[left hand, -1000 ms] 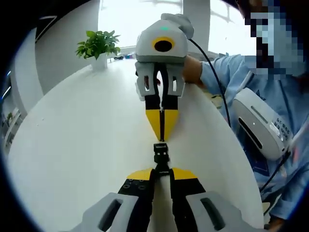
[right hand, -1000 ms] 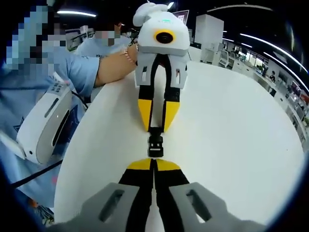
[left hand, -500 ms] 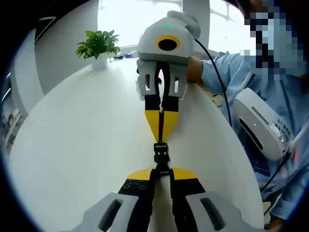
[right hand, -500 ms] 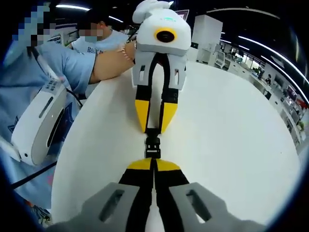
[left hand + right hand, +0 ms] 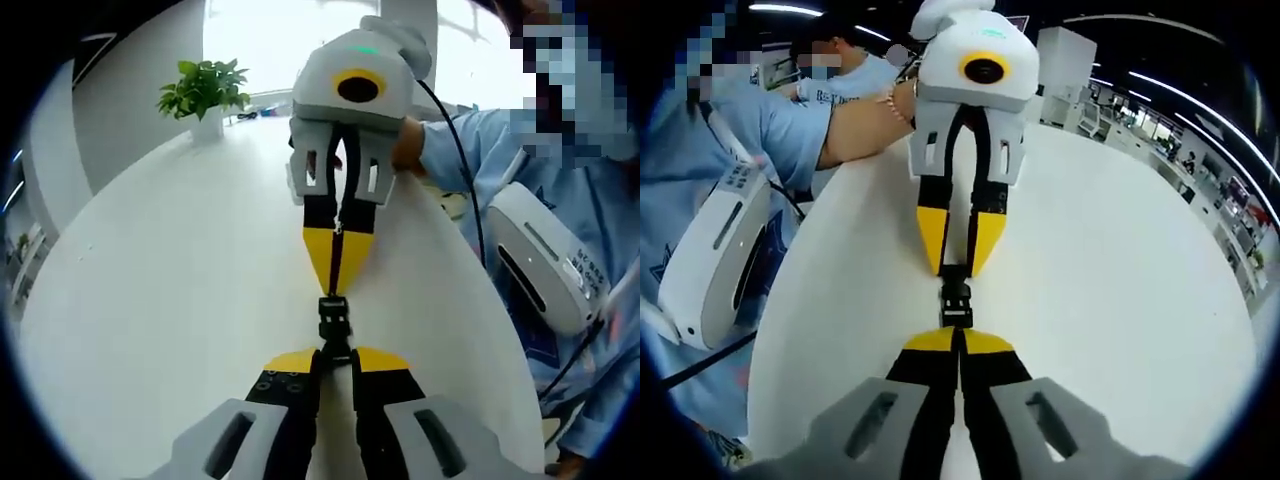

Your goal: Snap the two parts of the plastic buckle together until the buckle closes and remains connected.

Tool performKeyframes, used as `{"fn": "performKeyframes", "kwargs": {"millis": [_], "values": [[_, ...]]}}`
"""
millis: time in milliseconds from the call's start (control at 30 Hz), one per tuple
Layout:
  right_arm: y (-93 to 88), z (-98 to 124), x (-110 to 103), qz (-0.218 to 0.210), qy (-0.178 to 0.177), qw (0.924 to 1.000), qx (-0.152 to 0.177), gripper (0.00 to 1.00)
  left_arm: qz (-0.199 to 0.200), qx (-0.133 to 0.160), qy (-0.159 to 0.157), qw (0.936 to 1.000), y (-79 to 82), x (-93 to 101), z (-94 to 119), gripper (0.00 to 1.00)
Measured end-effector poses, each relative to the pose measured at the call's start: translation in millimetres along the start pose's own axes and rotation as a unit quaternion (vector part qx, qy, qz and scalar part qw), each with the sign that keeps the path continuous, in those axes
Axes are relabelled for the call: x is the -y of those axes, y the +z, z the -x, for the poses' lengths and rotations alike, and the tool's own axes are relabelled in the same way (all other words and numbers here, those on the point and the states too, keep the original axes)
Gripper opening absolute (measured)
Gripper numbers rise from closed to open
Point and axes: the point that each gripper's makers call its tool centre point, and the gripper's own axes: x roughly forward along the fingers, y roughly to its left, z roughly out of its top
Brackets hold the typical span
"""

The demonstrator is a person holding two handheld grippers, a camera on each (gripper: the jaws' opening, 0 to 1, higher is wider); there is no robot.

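Two handheld claws meet nose to nose over a white desk [image 5: 150, 300], a small black plastic buckle [image 5: 333, 322] spanning the short stretch between their yellow tips.

In the left gripper view, the left claw [image 5: 335, 356] rises from the bottom edge, its jaws clenched on the near end of the buckle. Just beyond the buckle, the right claw [image 5: 337, 290] points back toward the camera with its yellow tips pressed together on the far end. The buckle's two halves sit end to end in one line; whether they are fully latched cannot be told at this size.

In the right gripper view, the same arrangement appears from the other side: the right claw [image 5: 959, 340], jaws drawn tight together, meets the buckle [image 5: 956, 300] at its near end, while the left claw [image 5: 957, 270] reaches down from above it, its jaws narrowing to grasp the far end. The buckle sits above the bare desk [image 5: 1120, 280], roughly midway across it.

Behind the buckle in the left gripper view, a potted green plant [image 5: 203, 95] stands at the far edge of the desk, before a bright window. A person in a light blue shirt [image 5: 590, 210] leans in beside the desk, a hand [image 5: 405, 150] wrapped behind the right claw's grey body.
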Motion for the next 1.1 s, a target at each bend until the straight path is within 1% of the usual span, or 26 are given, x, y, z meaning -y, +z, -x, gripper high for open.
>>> {"fn": "performKeyframes", "kwargs": {"millis": [1100], "values": [[0.0,-2.1,0.8,-0.004,-0.014,0.9998,-0.013,0.00,0.009,0.001,-0.002,1.0000,0.0,-0.1,-2.2,0.10]]}}
